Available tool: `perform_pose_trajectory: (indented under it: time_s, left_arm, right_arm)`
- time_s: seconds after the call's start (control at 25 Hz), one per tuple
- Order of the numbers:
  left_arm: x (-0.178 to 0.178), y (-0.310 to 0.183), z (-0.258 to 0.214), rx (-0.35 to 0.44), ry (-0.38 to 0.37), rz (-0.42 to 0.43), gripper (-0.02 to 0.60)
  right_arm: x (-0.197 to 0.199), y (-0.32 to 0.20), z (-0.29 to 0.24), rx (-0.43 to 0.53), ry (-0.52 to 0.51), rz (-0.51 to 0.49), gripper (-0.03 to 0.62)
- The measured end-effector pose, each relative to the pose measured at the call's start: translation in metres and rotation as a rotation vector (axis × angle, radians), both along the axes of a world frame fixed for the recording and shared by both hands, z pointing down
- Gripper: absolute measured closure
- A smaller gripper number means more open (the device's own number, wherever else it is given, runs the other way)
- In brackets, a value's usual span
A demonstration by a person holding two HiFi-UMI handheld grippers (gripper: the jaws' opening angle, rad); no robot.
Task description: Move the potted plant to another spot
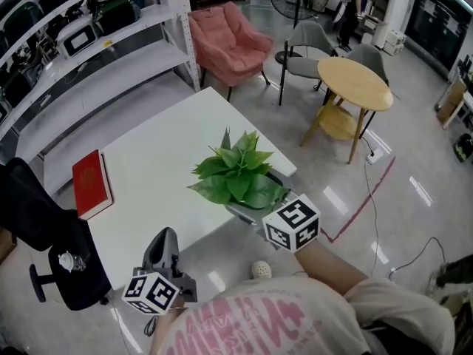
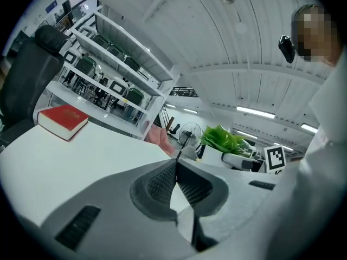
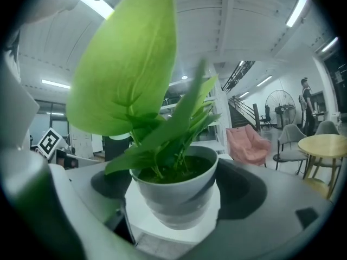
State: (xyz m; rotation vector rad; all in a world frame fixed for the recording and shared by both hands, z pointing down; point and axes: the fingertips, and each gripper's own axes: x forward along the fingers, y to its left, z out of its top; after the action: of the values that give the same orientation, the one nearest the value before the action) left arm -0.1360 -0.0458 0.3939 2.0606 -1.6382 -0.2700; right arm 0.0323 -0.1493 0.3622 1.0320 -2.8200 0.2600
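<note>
The potted plant, broad green leaves in a pale grey pot, is at the right front edge of the white table. My right gripper reaches in from the table's edge, its jaws closed against both sides of the pot. In the right gripper view the pot fills the gap between the jaws, and the leaves hide much of the scene. My left gripper hovers over the table's front left edge, shut with nothing in it. From there the plant shows at the right.
A red book lies at the table's left side. A black office chair stands to the left of the table. Beyond it are metal shelves, a pink armchair, a grey chair and a round wooden table.
</note>
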Motion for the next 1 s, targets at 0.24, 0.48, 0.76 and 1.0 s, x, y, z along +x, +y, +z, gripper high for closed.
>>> perform_pose_trajectory:
  time_s: [0.24, 0.48, 0.76, 1.0]
  left_arm:
    - [0.001, -0.015, 0.014, 0.012, 0.0, -0.025, 0.58]
    - [-0.012, -0.01, 0.033, 0.009, 0.0, -0.058, 0.578]
    - [0.013, -0.058, 0.021, -0.012, -0.014, -0.109, 0.578]
    - [0.014, -0.079, 0.023, -0.012, -0.019, -0.145, 0.578]
  right_arm:
    - [0.013, -0.024, 0.009, 0.02, -0.001, 0.011, 0.095]
    - [0.012, -0.036, 0.022, 0.032, -0.013, 0.019, 0.095]
    - [0.039, -0.099, 0.015, 0.009, -0.007, -0.016, 0.095]
    - [0.044, -0.121, 0.023, -0.005, -0.006, -0.038, 0.097]
